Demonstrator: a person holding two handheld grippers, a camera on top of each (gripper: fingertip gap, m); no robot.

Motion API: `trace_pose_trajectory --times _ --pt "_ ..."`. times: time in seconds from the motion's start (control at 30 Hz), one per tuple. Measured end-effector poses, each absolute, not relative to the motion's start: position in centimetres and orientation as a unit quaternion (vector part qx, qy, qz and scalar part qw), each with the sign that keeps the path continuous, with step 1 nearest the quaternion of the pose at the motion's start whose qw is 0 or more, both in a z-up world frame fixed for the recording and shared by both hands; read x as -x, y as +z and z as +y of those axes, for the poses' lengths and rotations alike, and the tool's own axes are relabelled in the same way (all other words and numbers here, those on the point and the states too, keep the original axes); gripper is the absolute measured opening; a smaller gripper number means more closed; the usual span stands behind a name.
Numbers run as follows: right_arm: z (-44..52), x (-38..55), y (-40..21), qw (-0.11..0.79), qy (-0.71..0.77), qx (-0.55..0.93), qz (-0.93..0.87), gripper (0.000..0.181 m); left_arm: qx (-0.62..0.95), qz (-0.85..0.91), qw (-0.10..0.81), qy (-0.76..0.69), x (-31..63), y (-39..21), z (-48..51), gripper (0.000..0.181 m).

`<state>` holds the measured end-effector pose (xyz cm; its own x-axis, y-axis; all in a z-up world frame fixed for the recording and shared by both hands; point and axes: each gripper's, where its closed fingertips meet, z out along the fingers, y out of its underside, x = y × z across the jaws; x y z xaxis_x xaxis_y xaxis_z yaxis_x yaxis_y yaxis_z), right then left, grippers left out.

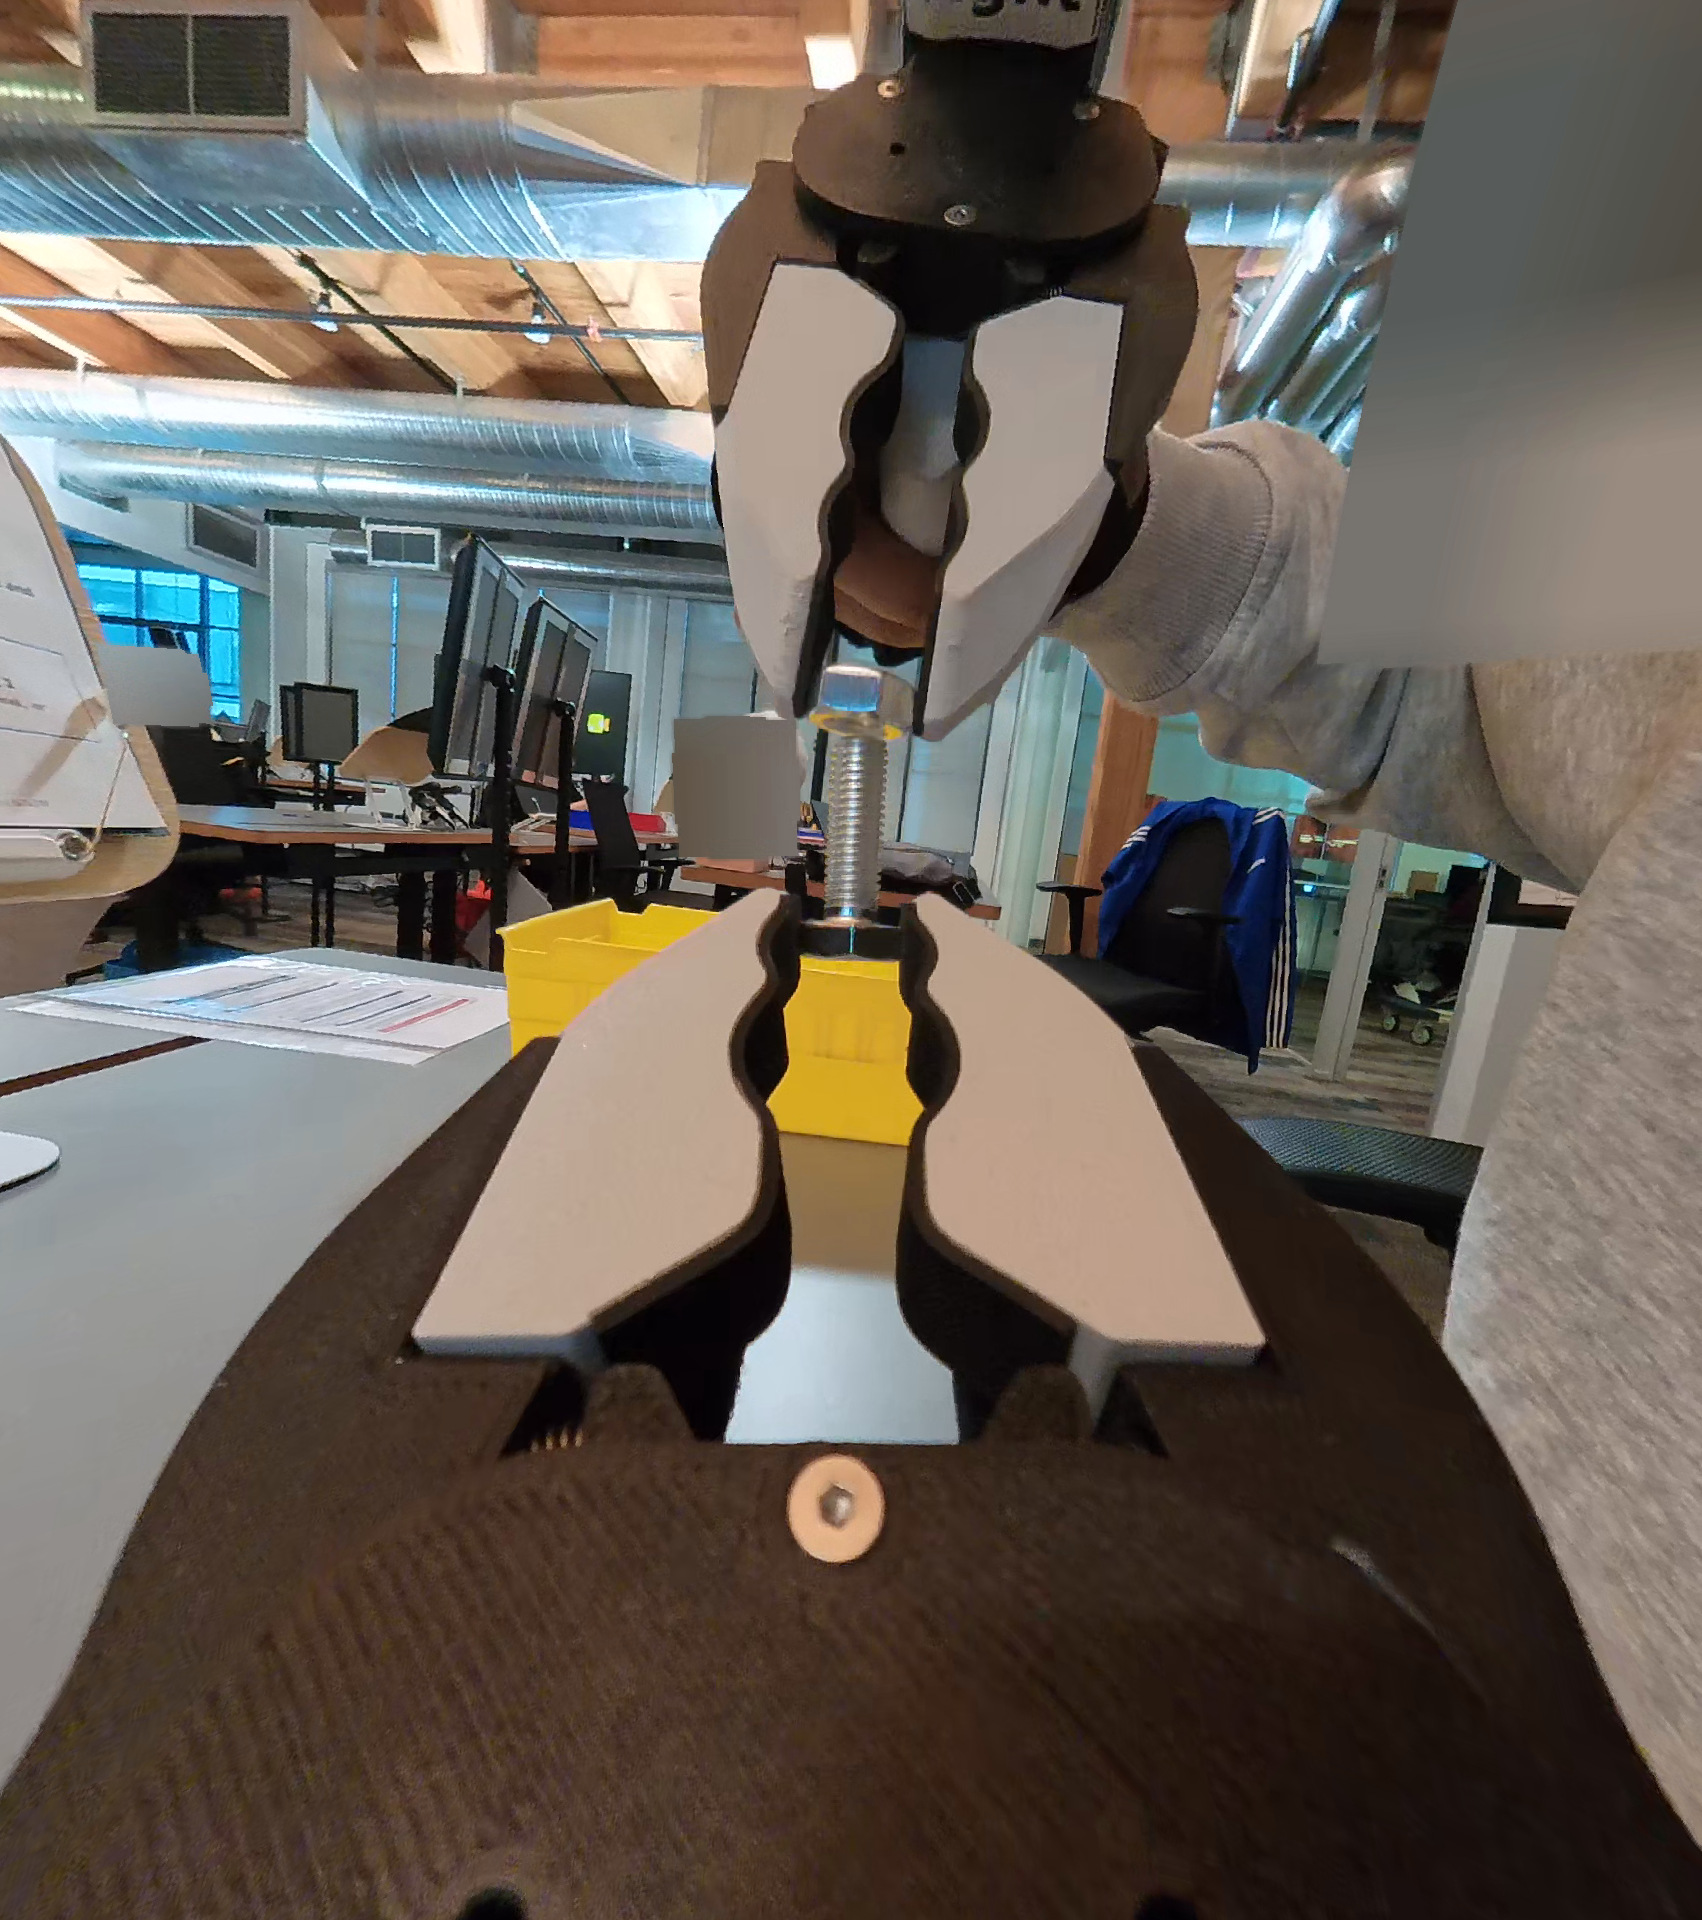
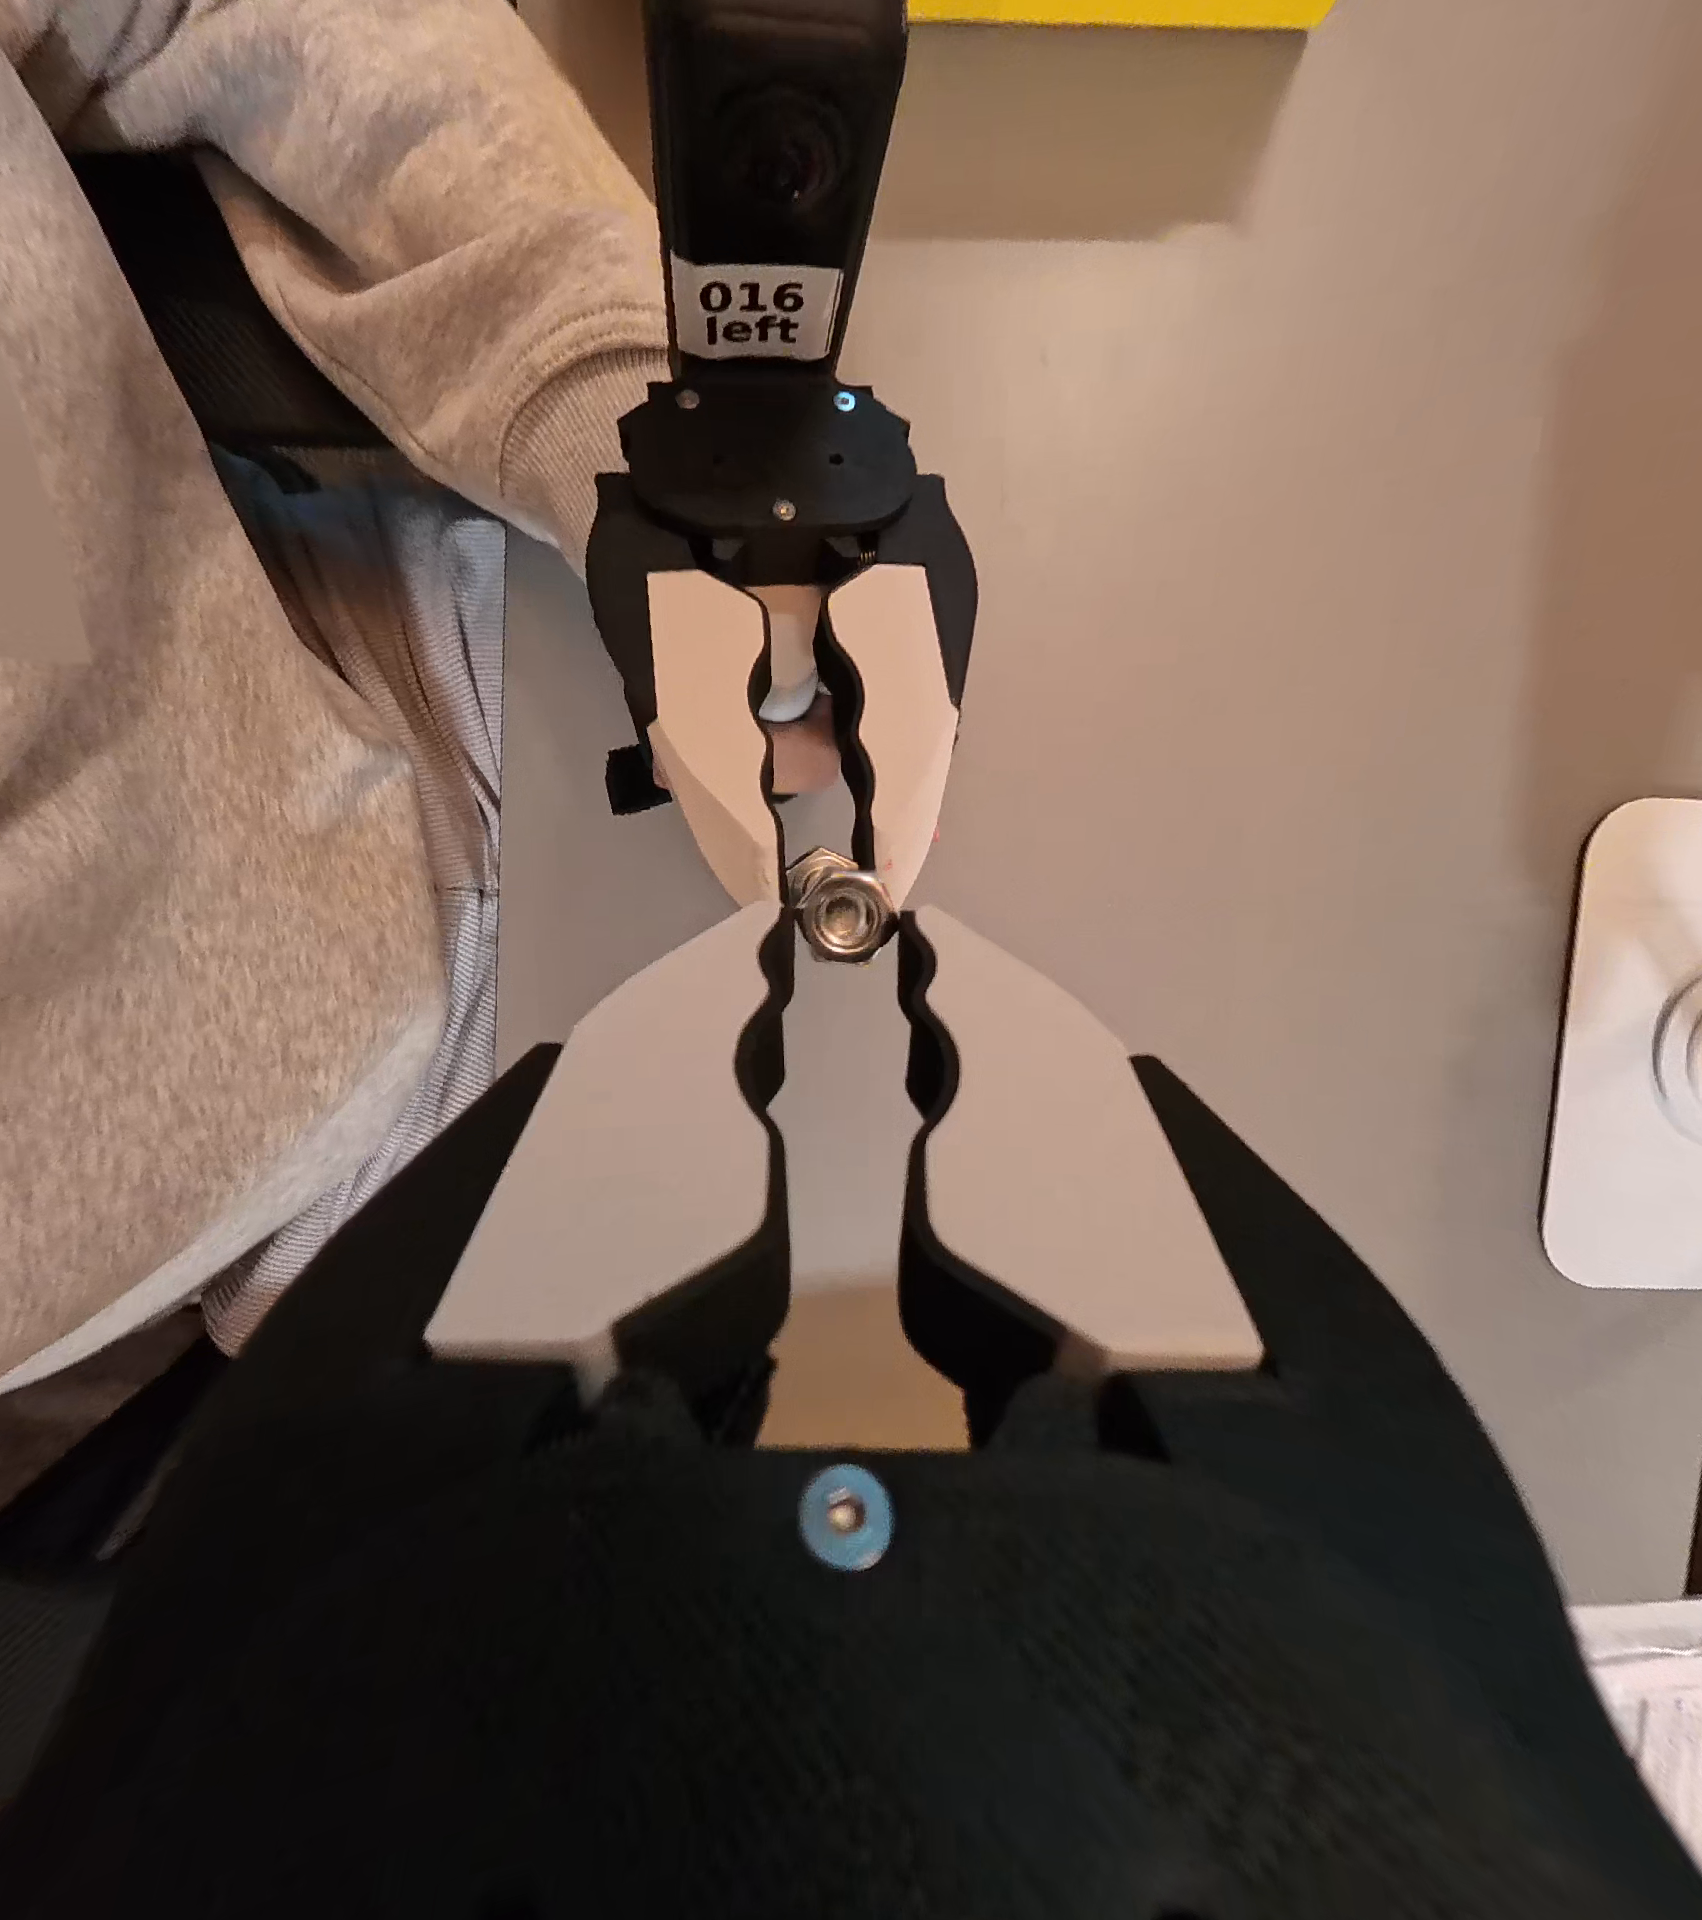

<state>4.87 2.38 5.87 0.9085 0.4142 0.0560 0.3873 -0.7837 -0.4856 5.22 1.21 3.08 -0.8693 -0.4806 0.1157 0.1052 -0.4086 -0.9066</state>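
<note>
A silver hex-head bolt (image 1: 852,810) stands upright between my two grippers, above the grey table (image 1: 203,1195). My left gripper (image 1: 849,923) is shut on a nut (image 1: 852,938) at the bolt's lower end. My right gripper (image 1: 862,717) comes down from above and is shut on the bolt's head (image 1: 849,698). In the right wrist view I look down on the bolt head (image 2: 842,920) between my right gripper's (image 2: 842,925) tips. The left gripper (image 2: 826,873) reaches in from the top of that view and pinches the nut (image 2: 811,868) just behind the head.
A yellow bin (image 1: 618,966) stands on the table behind the bolt. A printed sheet (image 1: 286,1003) lies to the left. A white stand base (image 2: 1657,1039) sits to the right. A person's grey sleeve (image 1: 1605,935) fills the right side.
</note>
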Motion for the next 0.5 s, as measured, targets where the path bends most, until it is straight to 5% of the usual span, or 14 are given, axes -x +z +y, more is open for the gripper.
trace_pose_trajectory --times 0.5 --pt "2.4 -3.9 6.5 0.255 0.044 0.936 -0.24 0.019 0.162 0.491 0.153 -0.842 -4.5 4.0 1.4 0.019"
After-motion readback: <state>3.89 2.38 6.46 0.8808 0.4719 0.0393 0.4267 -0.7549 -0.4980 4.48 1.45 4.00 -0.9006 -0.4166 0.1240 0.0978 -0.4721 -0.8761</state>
